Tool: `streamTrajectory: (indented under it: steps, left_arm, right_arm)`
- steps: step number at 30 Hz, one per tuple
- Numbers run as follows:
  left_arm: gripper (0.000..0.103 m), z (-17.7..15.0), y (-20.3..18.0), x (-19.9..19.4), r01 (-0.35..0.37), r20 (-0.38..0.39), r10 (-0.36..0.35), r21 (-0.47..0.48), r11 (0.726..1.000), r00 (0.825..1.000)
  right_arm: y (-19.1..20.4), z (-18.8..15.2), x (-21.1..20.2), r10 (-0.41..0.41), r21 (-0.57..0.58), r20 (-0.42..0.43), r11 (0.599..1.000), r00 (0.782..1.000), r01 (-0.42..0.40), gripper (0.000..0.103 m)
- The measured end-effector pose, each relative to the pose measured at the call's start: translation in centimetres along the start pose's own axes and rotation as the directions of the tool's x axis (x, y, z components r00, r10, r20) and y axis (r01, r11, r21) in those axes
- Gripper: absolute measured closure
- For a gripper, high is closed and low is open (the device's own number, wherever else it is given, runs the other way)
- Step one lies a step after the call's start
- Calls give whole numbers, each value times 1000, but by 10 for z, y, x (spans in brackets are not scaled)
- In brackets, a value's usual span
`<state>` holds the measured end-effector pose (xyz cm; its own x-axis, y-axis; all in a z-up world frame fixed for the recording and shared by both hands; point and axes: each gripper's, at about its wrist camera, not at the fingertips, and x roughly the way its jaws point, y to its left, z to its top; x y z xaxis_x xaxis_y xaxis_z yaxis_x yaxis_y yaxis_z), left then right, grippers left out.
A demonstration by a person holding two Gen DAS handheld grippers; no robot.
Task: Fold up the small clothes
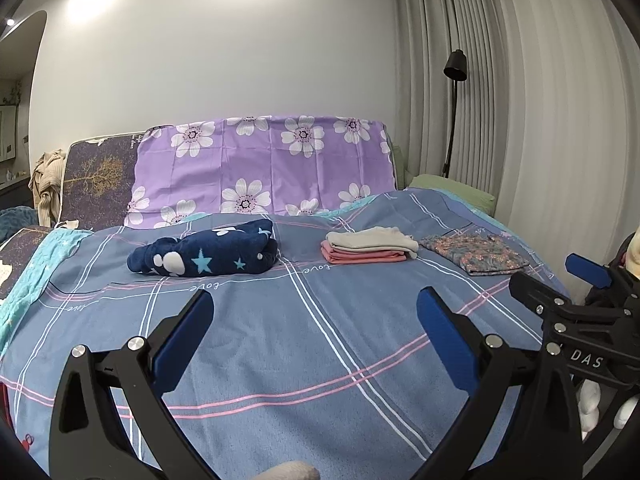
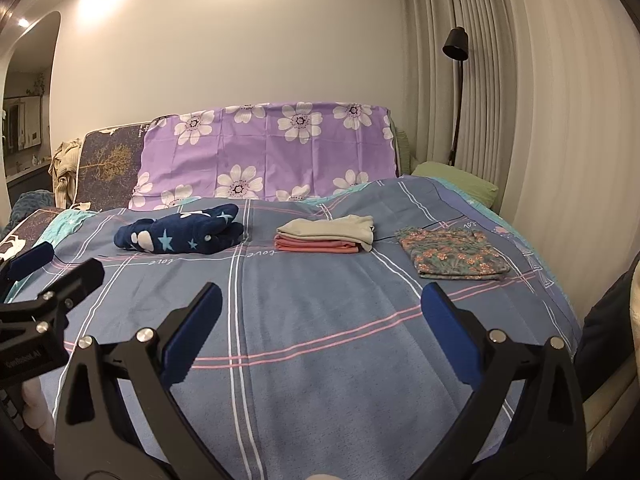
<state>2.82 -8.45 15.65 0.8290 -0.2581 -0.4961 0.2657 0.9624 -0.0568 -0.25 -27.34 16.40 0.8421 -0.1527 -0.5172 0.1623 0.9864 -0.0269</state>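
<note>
While a folded stack (image 2: 326,236) and flowered piece (image 2: 454,254) lie flat on the bed (image 2: 320,340), we judge the bundled navy garment (image 2: 180,232) unfolded, both grippers (image 1: 314,320) (image 2: 320,312) empty with jaws spread.

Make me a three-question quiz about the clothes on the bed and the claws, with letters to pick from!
1. Where does the flowery folded cloth lie?
A. right of the pink-and-beige stack
B. left of the navy star bundle
C. on the purple sheet

2. How many colours show in the folded stack?
A. one
B. two
C. four

3. How are the claws?
A. both shut on clothes
B. one open, one shut
C. both open, holding nothing

Answers:
1 A: it sits on the checked bedcover at the right end of the row, the navy star bundle at the left.
2 B: beige lies on top of pink.
3 C: the left claw and the right claw have fingers spread wide with only bedcover between them.
</note>
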Motion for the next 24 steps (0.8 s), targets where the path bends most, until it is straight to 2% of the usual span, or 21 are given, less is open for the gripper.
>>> streamTrajectory:
  steps: [11,24]
  left_arm:
    - [1,-12,-3,17,-27,-57,27,1,1000,998]
    - [1,-18,-11,30,13,-85,-12,10,1000,996]
  right_arm:
    - [-2,-6,10,-9,10,-18,1000,1000,9,2]
    - [-7,-13,21,-31,8,-34,999,999,31,2]
